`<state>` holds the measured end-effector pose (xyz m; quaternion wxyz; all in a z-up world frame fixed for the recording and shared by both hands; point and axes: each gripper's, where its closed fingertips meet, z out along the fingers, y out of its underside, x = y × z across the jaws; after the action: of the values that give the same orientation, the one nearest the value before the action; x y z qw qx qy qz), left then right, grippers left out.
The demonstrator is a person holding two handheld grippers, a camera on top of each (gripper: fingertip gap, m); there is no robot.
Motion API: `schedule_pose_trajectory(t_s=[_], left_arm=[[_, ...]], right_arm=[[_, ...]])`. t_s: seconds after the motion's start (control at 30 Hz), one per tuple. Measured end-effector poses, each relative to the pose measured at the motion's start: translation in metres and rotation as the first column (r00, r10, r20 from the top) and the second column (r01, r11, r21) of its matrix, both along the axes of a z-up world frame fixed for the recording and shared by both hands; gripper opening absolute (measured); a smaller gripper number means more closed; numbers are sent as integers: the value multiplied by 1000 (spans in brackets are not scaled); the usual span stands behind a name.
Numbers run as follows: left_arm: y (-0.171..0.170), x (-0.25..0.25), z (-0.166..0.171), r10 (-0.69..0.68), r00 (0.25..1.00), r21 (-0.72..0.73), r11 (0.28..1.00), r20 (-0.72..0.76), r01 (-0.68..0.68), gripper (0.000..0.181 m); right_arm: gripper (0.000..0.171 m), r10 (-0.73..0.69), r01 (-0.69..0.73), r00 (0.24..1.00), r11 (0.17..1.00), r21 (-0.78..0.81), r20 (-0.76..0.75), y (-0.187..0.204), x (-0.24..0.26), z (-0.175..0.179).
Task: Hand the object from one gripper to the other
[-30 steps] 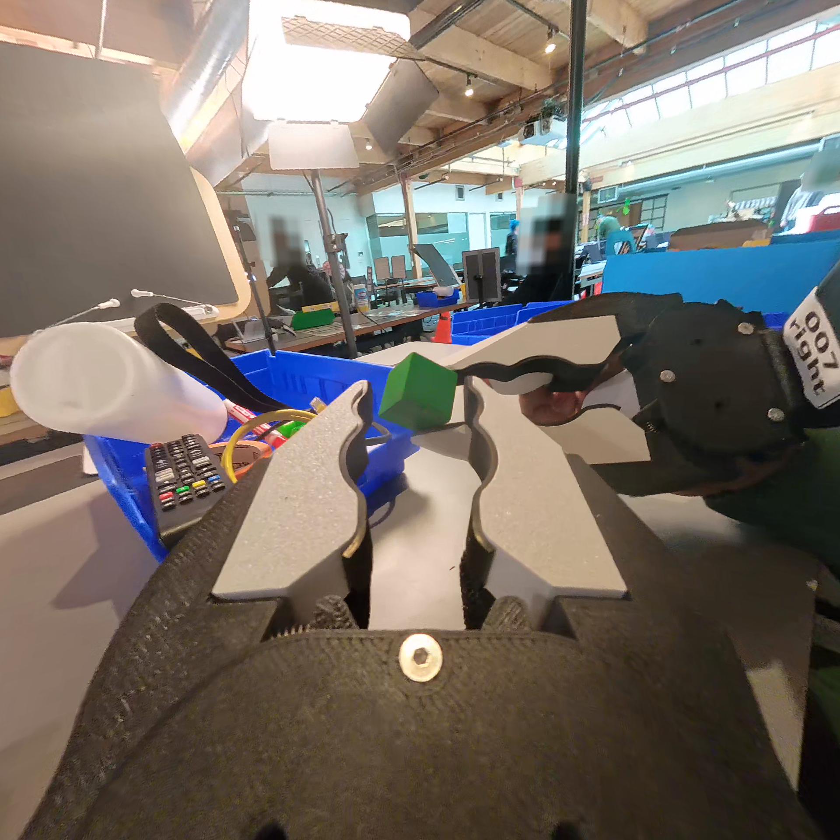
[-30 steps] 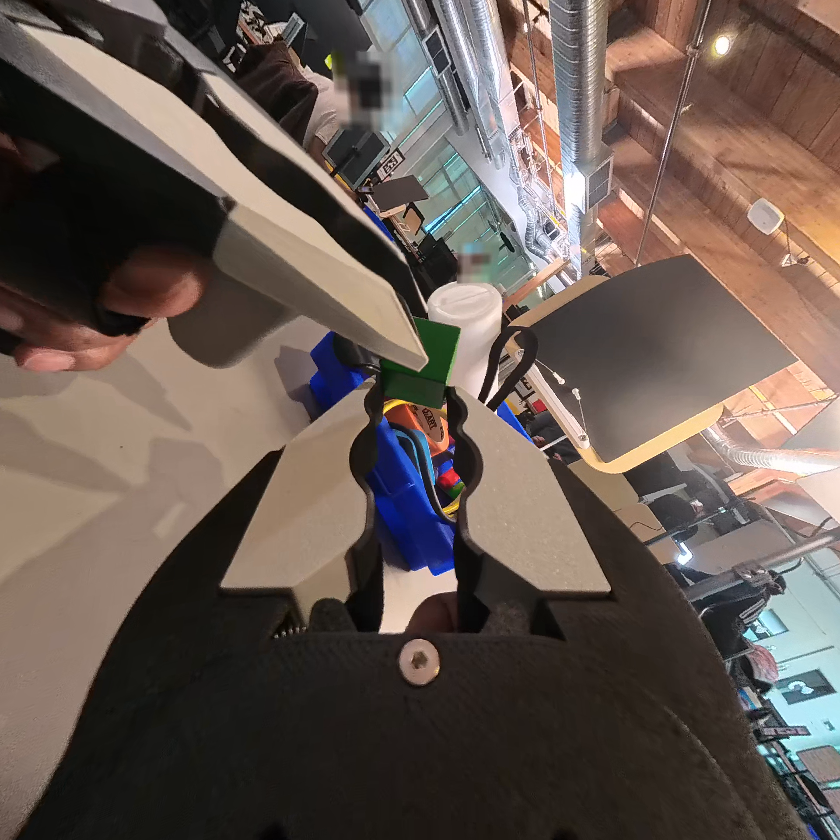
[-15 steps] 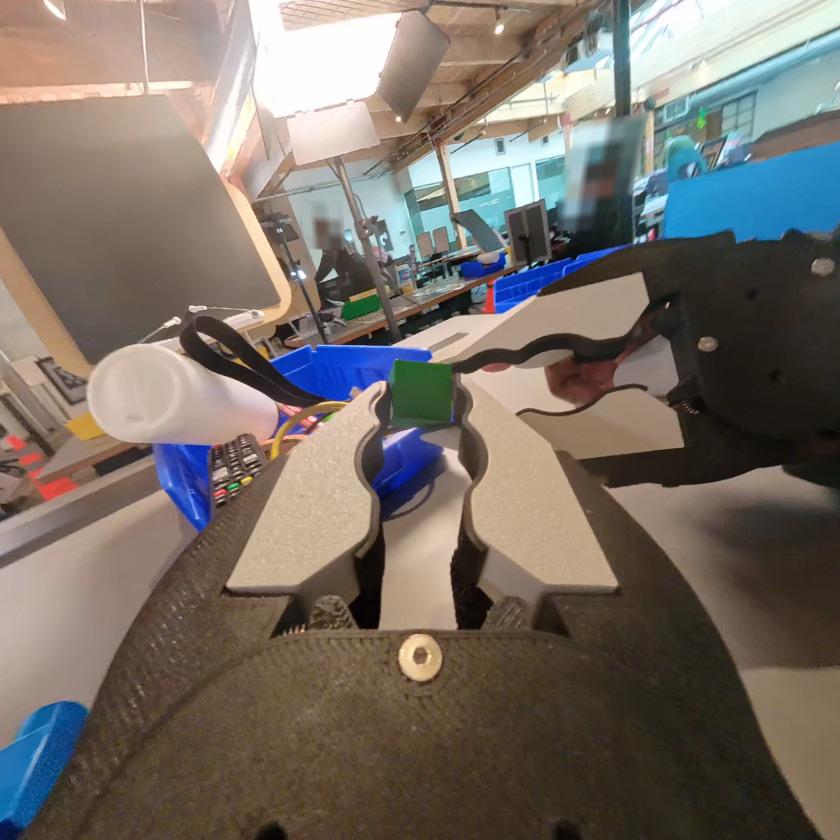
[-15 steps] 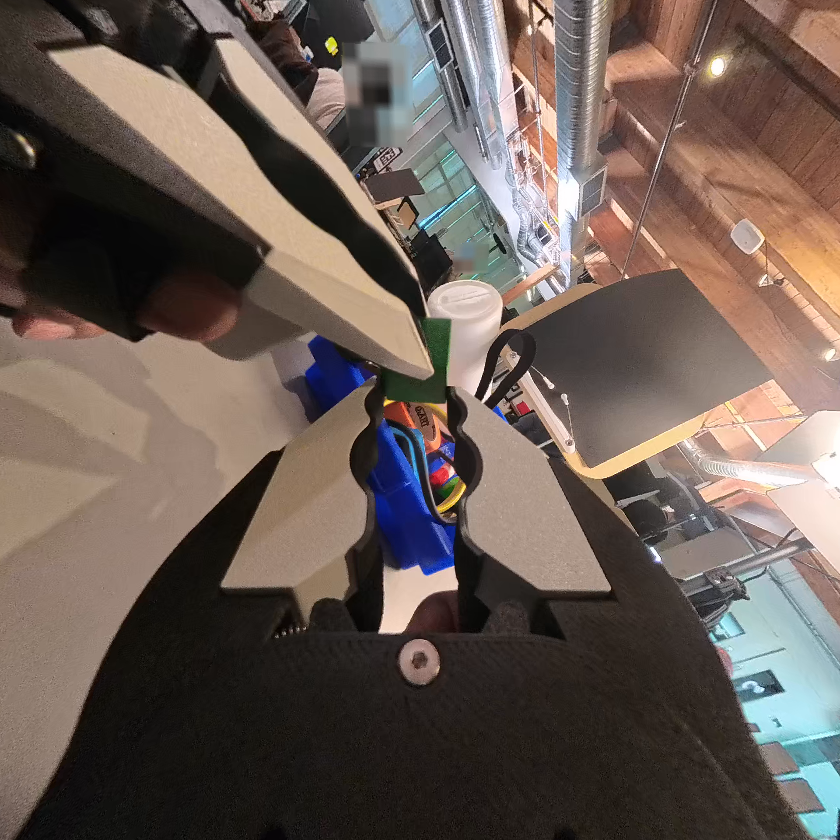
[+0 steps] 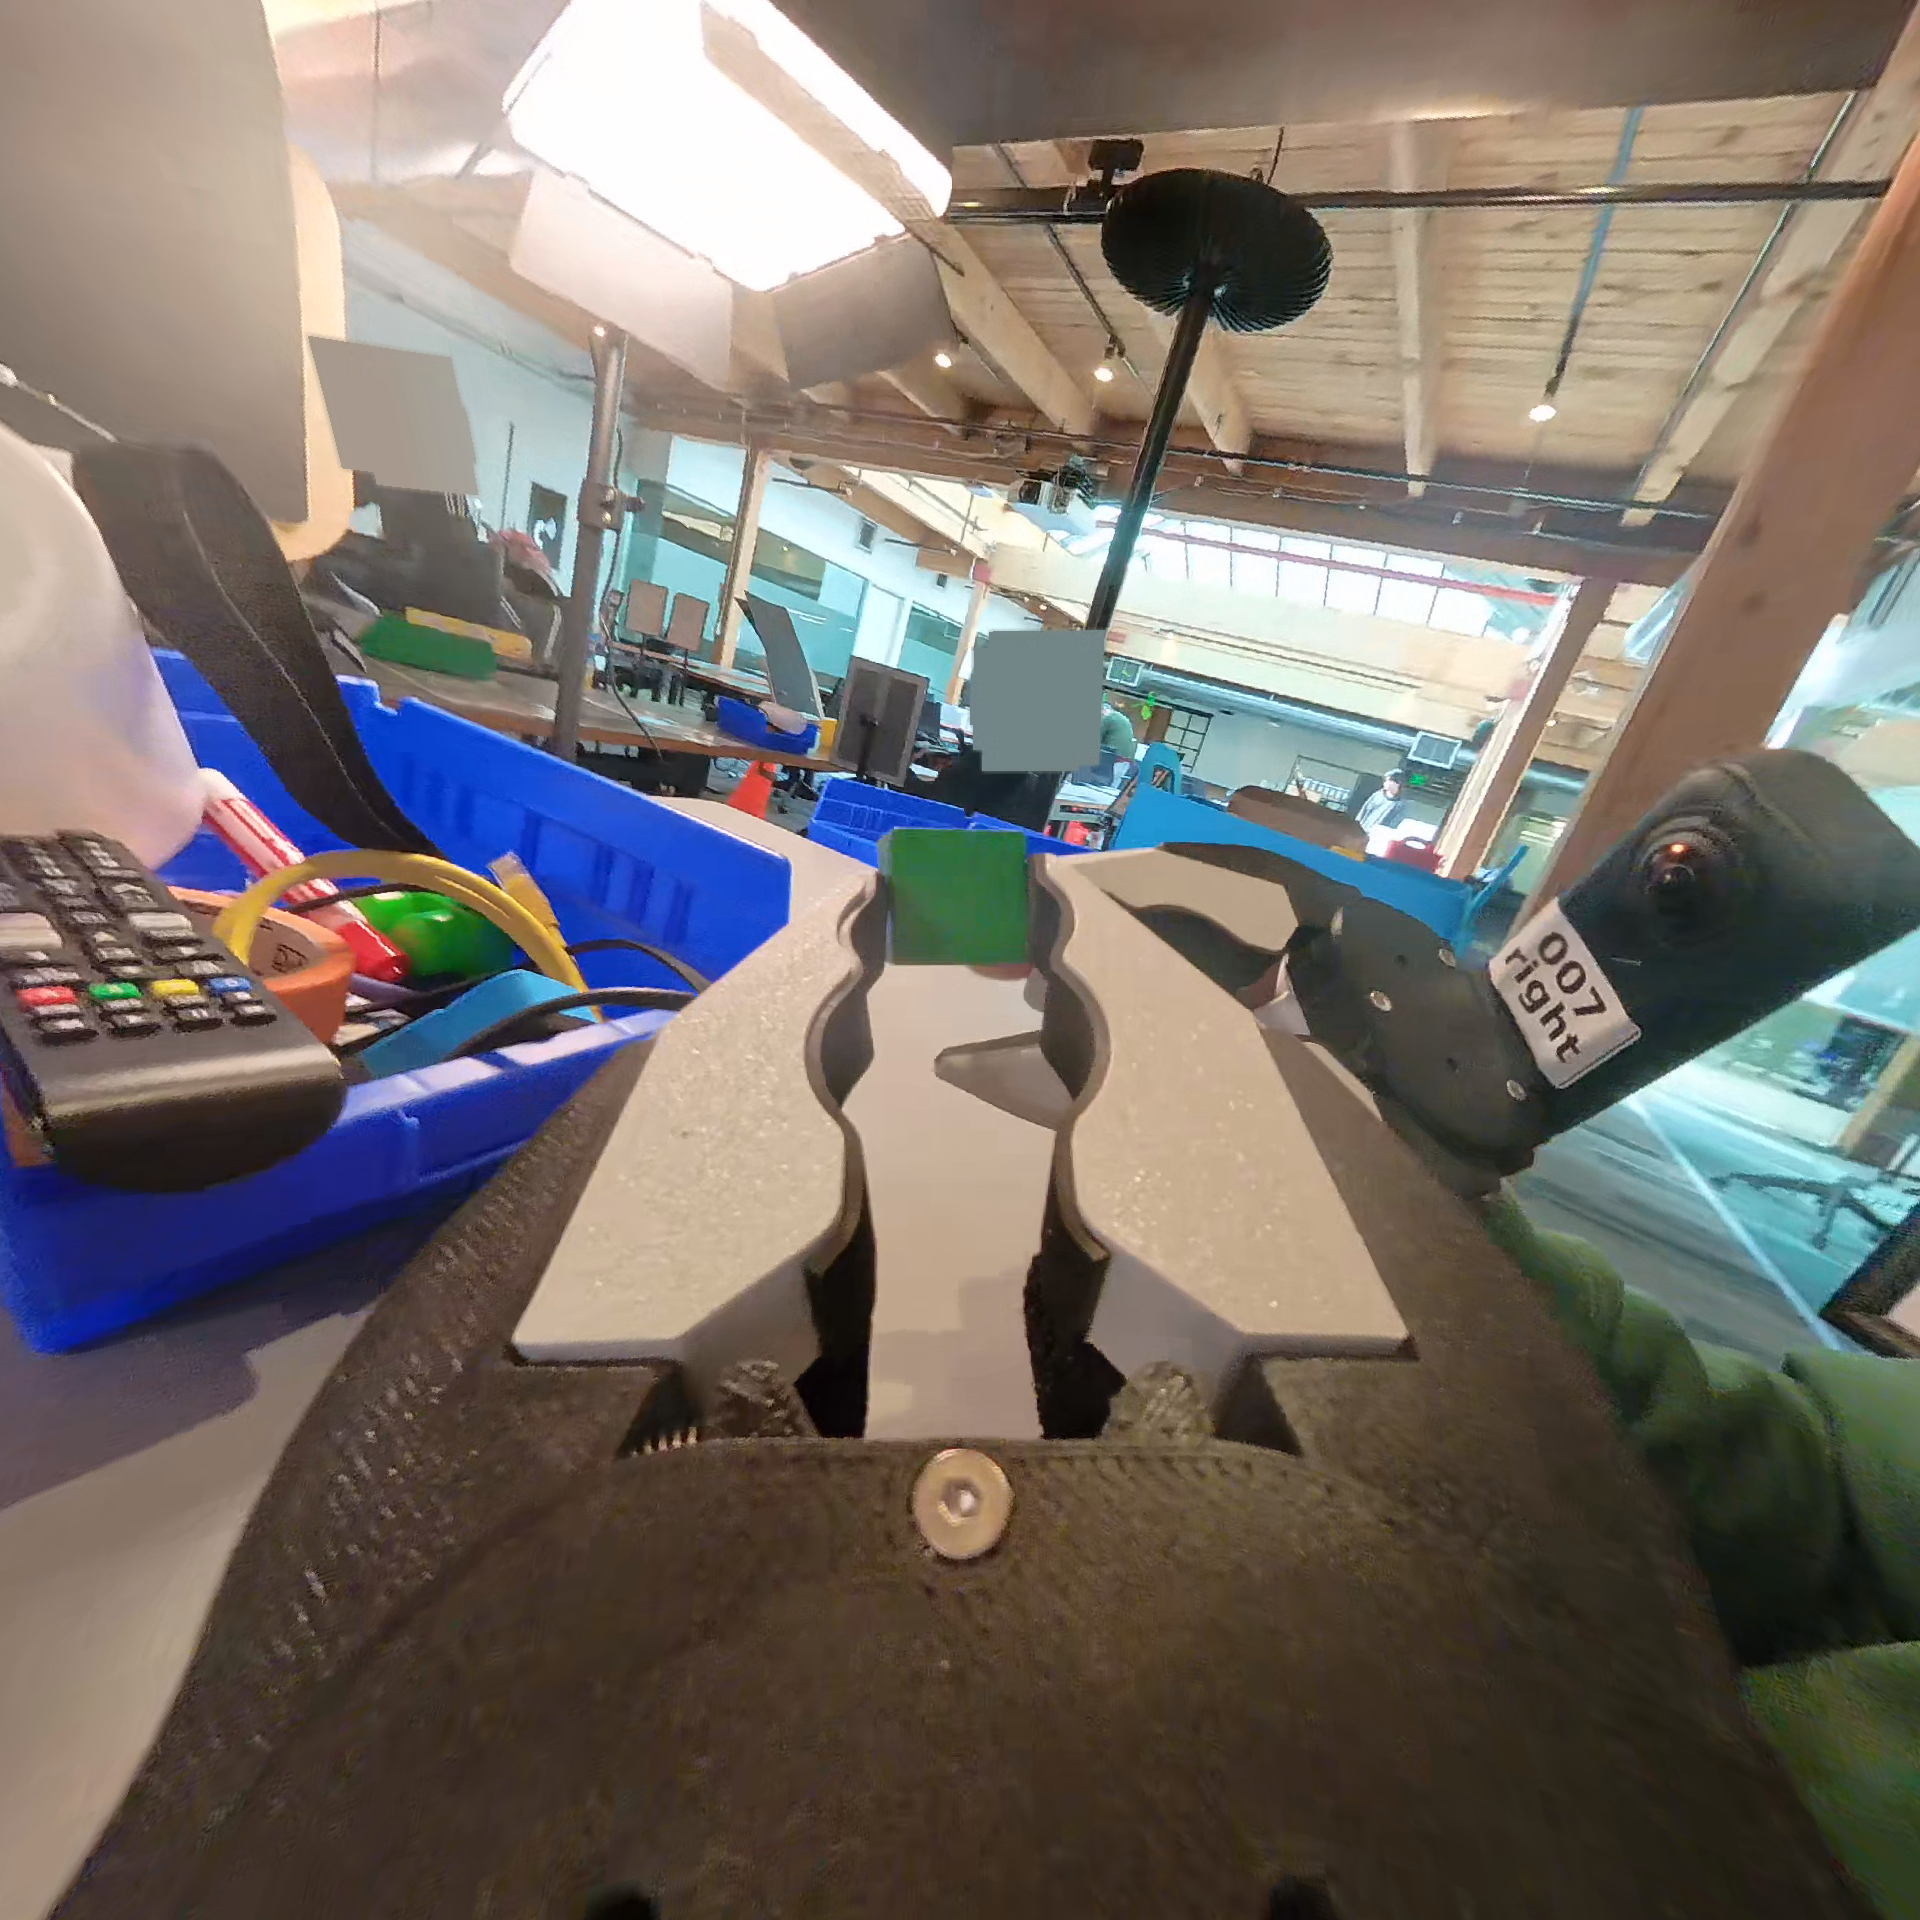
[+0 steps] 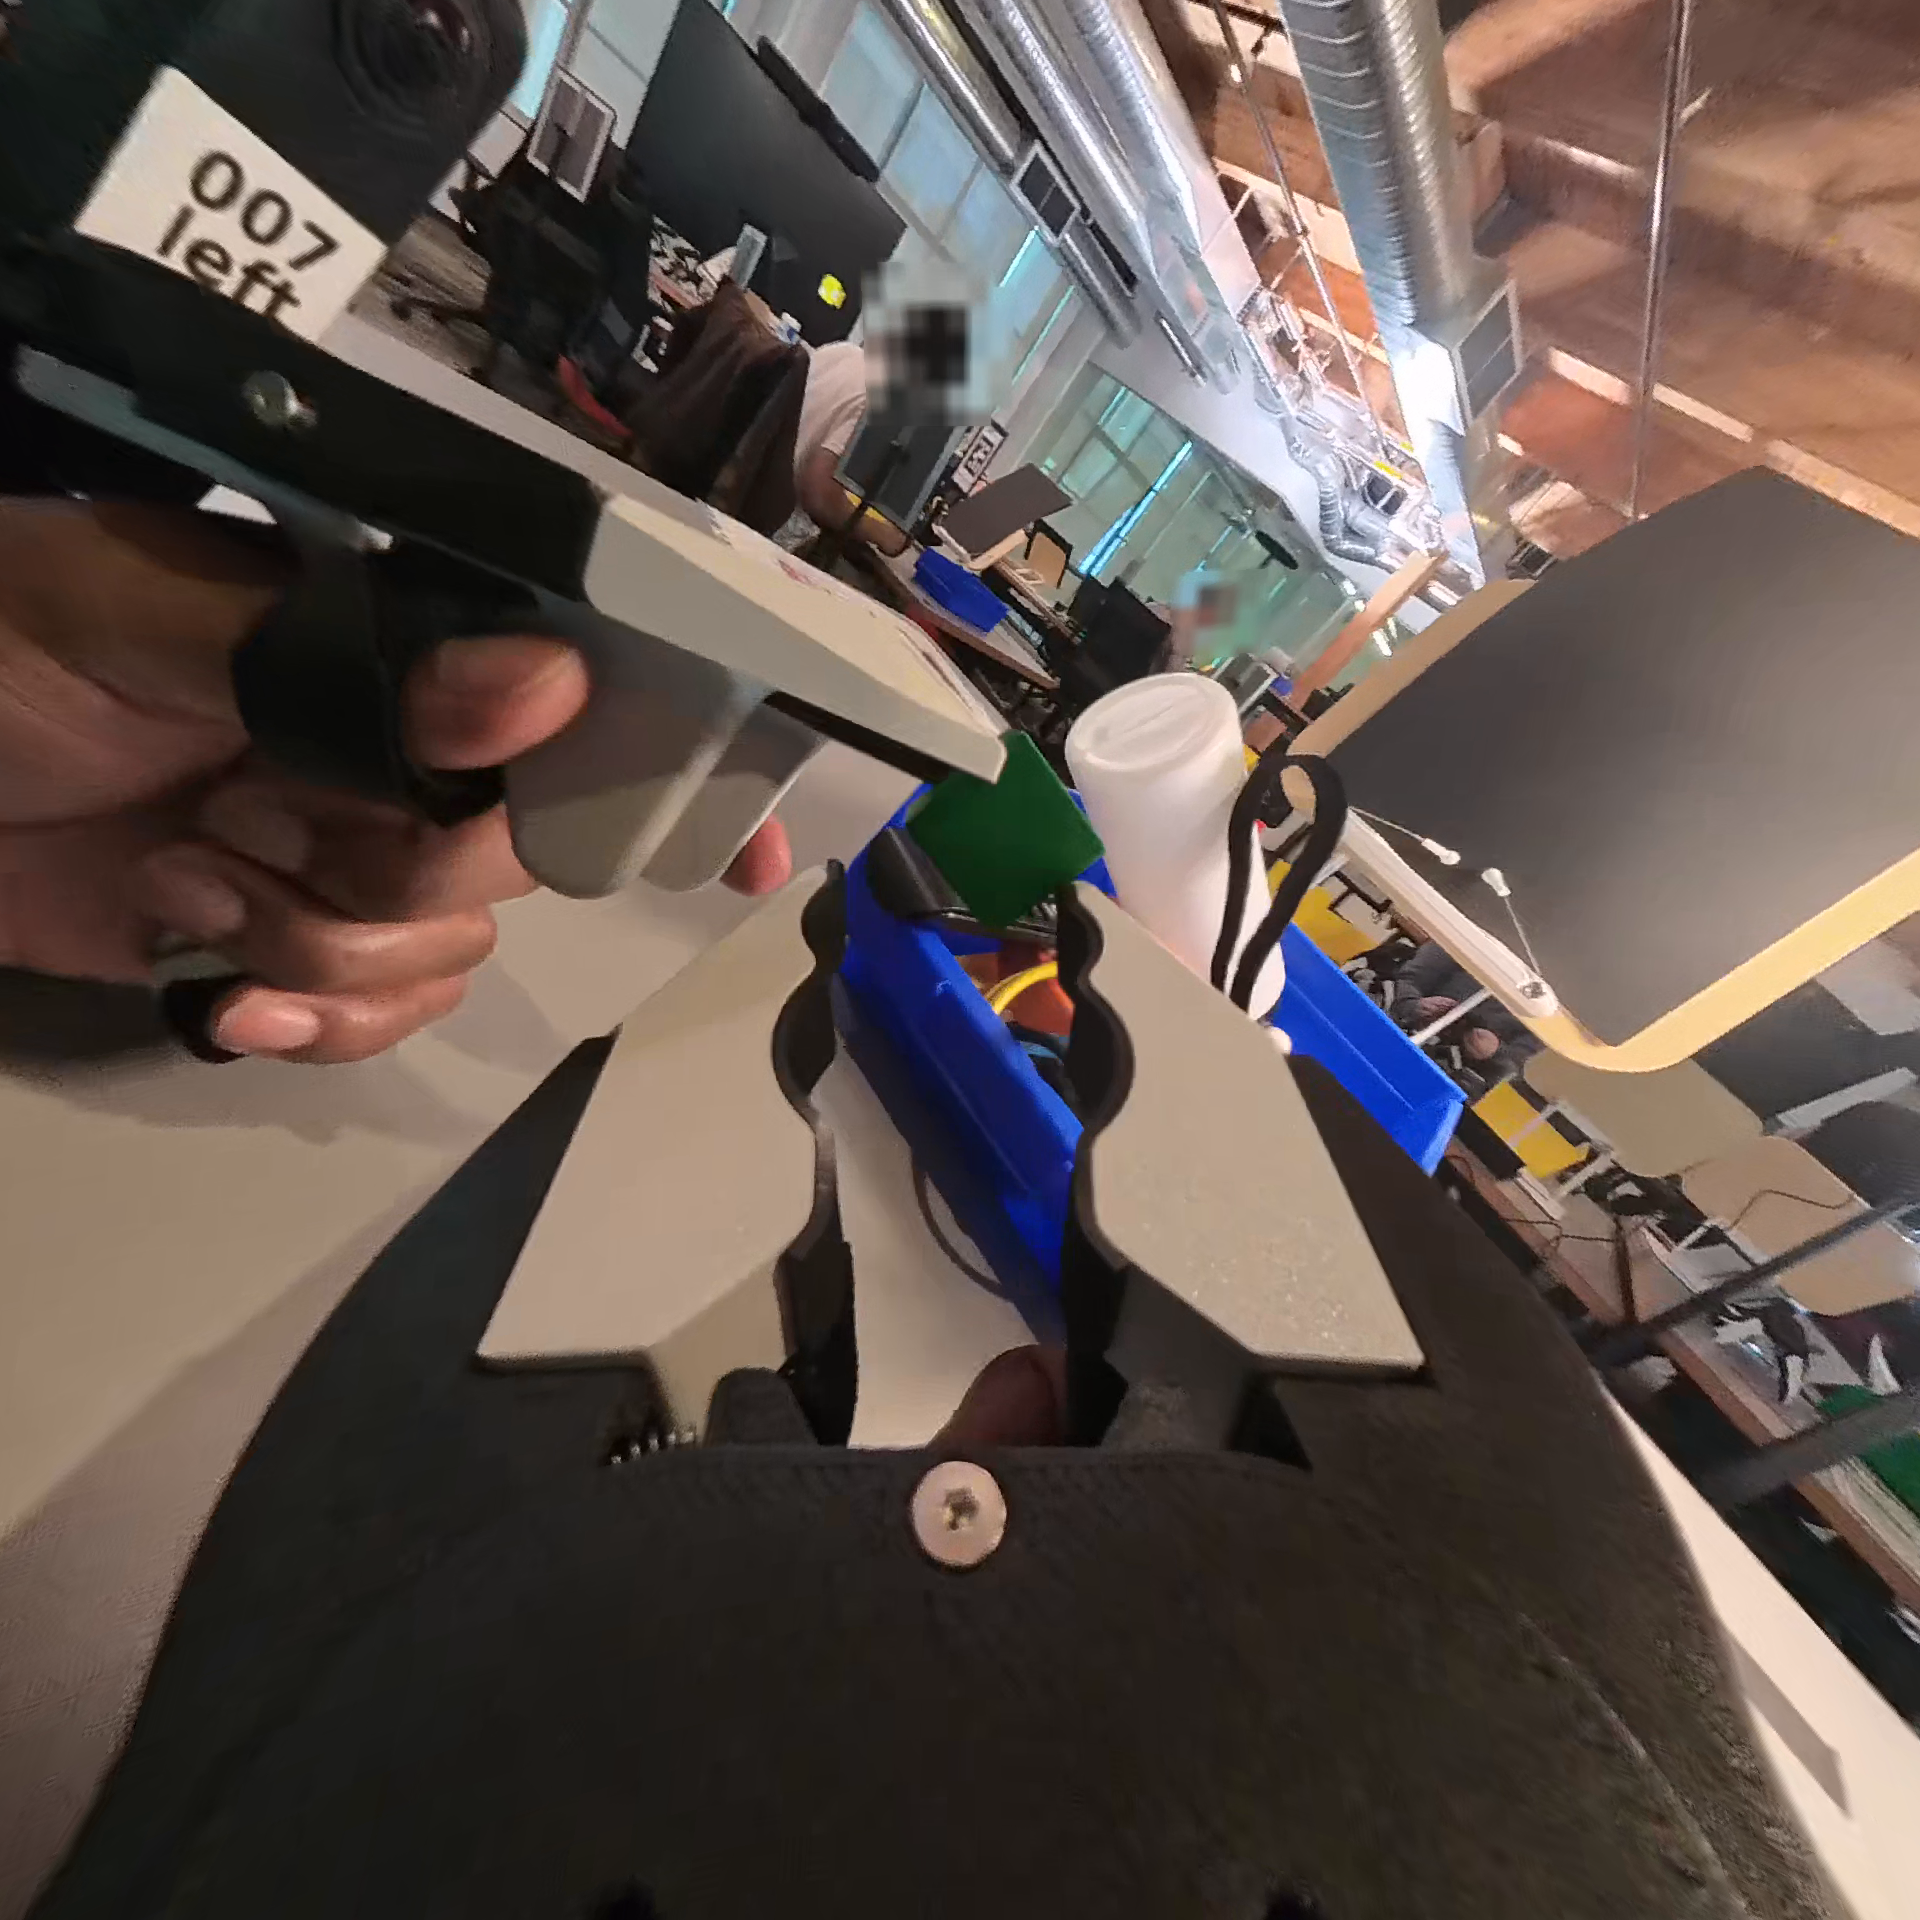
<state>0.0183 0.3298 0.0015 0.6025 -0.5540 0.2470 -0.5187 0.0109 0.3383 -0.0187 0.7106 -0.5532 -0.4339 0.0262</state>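
In the left wrist view, the left gripper (image 5: 960,914) pinched the green cube (image 5: 958,910) only at its very fingertips; the right gripper (image 5: 1060,997) sat just behind and to the right, spread. With so shallow a hold, a bump could probably twist the cube free.

In the right wrist view, the right gripper (image 6: 945,904) stood spread, holding nothing, the green cube (image 6: 1003,844) just past its tips, above the blue bin (image 6: 966,1049). A drop would likely land it among the clutter there.

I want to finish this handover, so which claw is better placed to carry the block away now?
Left. The left claw is shut on the small green cube, while the right claw stands open just beneath it.
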Motion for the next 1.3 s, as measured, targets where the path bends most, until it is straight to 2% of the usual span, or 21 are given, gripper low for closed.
schedule_pose_trajectory(t_s=[0.23, 0.37, 0.5, 0.63, 0.73, 0.83, 1.0, 1.17, 1.3], left_arm=[[-4, 9, -10, -140, 990, -126, 982, 29, 143, 27], [-5, 11, -12, -153, 988, -132, 979, 26, 155, 27], [-5, 11, -11, -156, 987, -137, 978, 35, 159, 27], [4, 2, -6, -36, 999, -72, 997, 9, 36, 34], [5, 1, -6, 145, 981, 111, 985, -128, -131, 40], [2, 9, -13, 306, 915, 314, 924, -264, -219, 42], [2, 12, -18, 451, 827, 470, 841, -336, -267, 39], [3, 17, -28, 519, 758, 540, 799, -396, -265, 29], [6, 16, -30, 559, 723, 568, 774, -406, -279, 29]], right_arm=[[38, -49, 48, 999, 995, 87, 5, 2, 5, 9], [30, -85, 81, 996, 987, 137, 21, 3, 9, 11], [30, -104, 95, 994, 981, 171, 43, 3, 9, 12], [30, -171, 138, 977, 962, 238, 125, 8, 11, 6], [30, -229, 163, 953, 941, 296, 201, 12, 11, 0], [30, -257, 170, 935, 930, 327, 245, 14, 11, -5], [30, -272, 170, 924, 922, 348, 269, 14, 10, -7], [30, -289, 172, 909, 916, 362, 300, 15, 9, -11], [30, -291, 164, 901, 915, 369, 322, 15, 8, -14]])
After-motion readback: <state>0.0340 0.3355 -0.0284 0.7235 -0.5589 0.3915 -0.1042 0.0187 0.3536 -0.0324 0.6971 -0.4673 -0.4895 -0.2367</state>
